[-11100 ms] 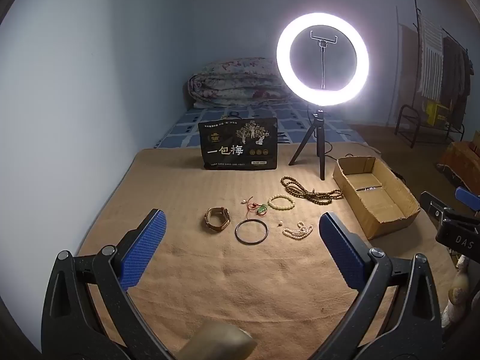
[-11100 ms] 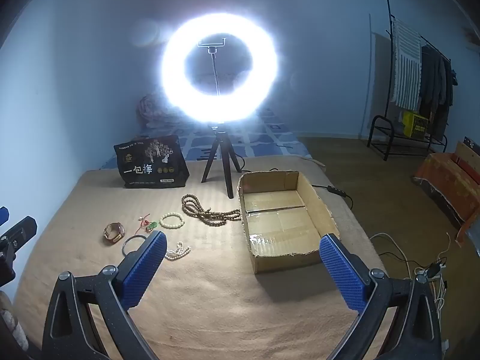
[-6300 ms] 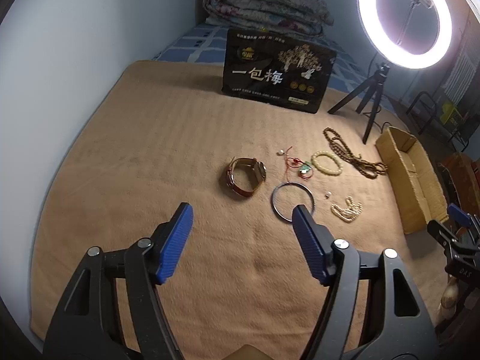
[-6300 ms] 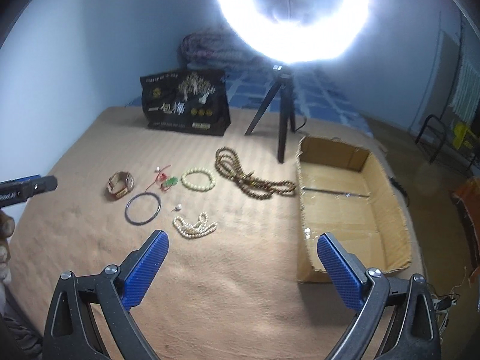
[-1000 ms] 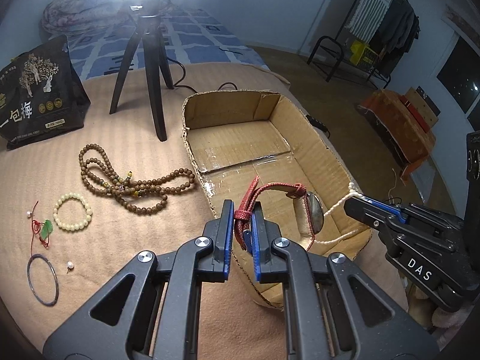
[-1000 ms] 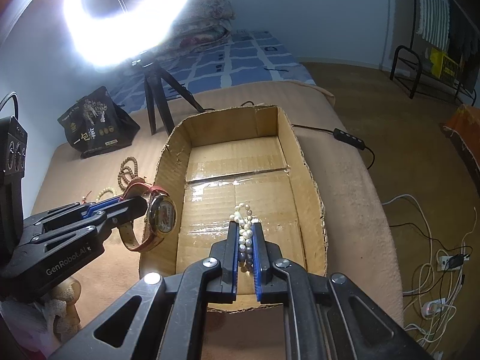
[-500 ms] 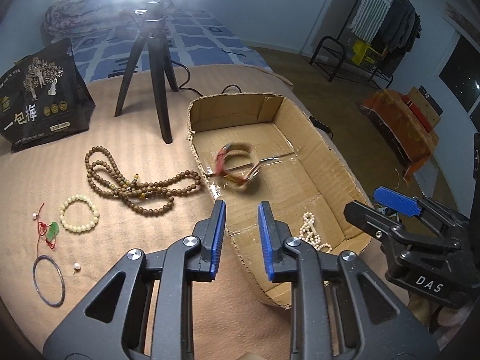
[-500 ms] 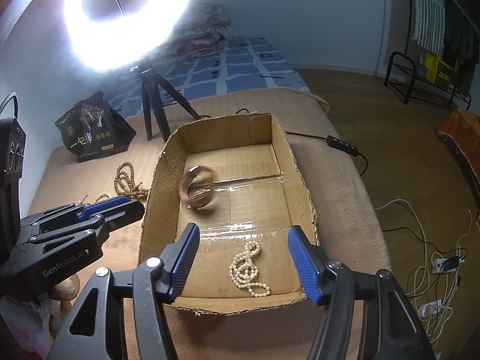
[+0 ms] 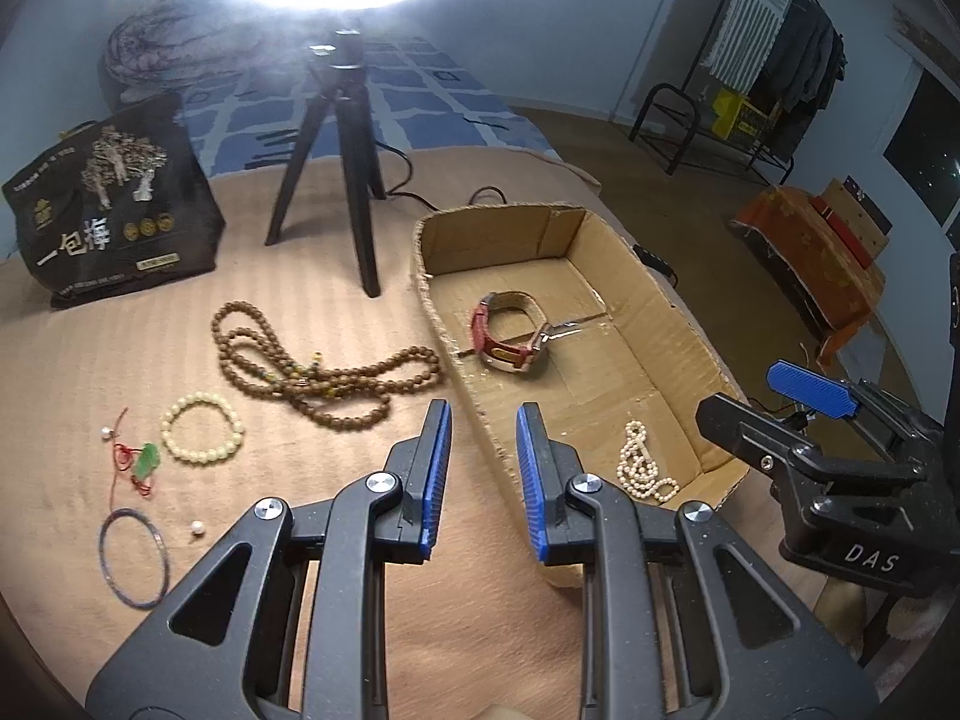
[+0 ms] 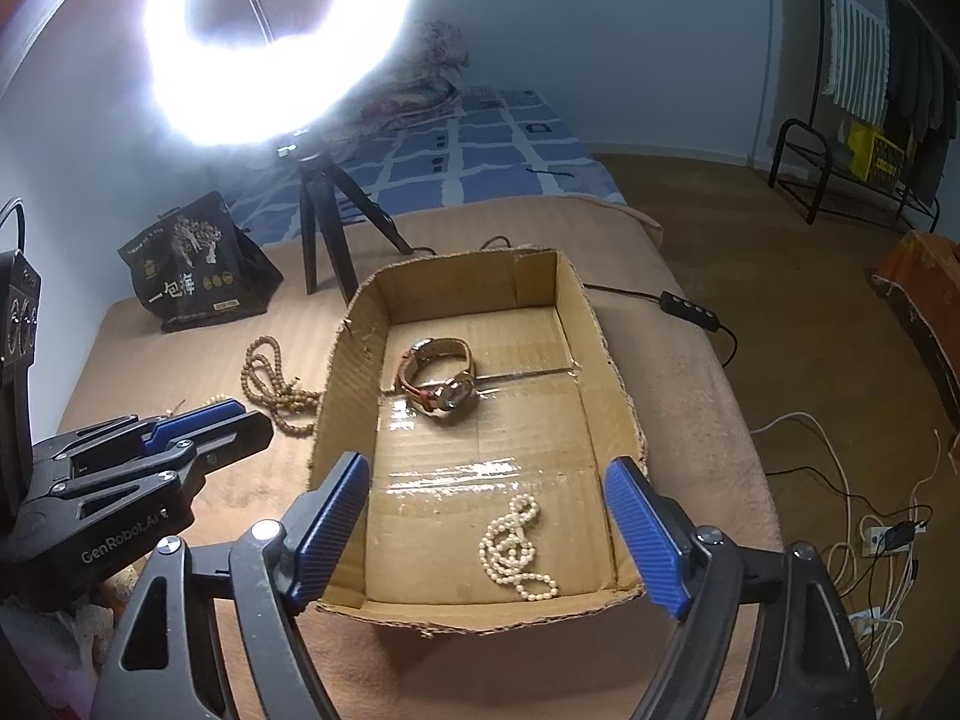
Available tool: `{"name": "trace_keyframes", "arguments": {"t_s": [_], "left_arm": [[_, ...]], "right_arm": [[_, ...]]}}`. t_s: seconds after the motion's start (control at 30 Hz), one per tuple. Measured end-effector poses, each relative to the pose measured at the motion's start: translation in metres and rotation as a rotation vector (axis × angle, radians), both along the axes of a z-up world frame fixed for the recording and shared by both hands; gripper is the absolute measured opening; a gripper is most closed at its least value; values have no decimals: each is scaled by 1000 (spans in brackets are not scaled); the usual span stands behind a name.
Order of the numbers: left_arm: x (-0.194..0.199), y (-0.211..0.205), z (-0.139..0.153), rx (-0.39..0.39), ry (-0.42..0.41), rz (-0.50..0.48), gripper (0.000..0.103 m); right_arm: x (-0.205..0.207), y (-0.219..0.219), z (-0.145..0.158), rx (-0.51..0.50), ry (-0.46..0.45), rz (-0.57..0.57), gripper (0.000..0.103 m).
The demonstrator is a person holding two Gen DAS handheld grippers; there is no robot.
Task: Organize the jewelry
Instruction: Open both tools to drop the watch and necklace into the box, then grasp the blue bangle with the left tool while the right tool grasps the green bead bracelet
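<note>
Your left claw (image 9: pixel 480 474) is narrow with nothing between its blue pads, hanging over the near left wall of the cardboard box (image 9: pixel 690 336). Your right claw (image 10: pixel 489 531) has just been opening and now stands wide and empty, the pearl strand (image 10: pixel 519 543) lying loose on the box floor between its tips. The red-strapped watch (image 9: pixel 510 336) rests further in, at the middle of the box.

What remains lies to the left of the left claw, on the tan blanket (image 9: pixel 150 330). Nearest is the long wooden bead string (image 9: pixel 324 372), just outside the box wall, its long axis running from mid-left of the frame toward the box. Beyond it, lower left, sit the pale bead bracelet (image 9: pixel 203 427), the red cord with a green charm (image 9: pixel 141 459) and the thin dark bangle (image 9: pixel 135 558). I judge your left hand the nearer one for all of these.

Readable writing: "DAS" on the right claw's body, "GenRobot.AI" on the left claw's body, and "一包梅" on the black bag (image 9: pixel 114 210) at upper left
</note>
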State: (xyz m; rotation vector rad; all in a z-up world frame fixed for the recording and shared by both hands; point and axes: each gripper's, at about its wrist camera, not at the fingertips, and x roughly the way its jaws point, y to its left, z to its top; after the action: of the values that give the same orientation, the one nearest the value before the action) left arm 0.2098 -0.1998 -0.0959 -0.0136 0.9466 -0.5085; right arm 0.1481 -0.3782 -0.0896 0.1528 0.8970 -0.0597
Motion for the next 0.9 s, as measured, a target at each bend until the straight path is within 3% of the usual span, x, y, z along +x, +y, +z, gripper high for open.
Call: {"name": "trace_keyframes", "arguments": {"t_s": [0.9], "left_arm": [[2,178,15,48,-12,171,21]], "right_arm": [[21,97,16,55,-16,167,84]]}}
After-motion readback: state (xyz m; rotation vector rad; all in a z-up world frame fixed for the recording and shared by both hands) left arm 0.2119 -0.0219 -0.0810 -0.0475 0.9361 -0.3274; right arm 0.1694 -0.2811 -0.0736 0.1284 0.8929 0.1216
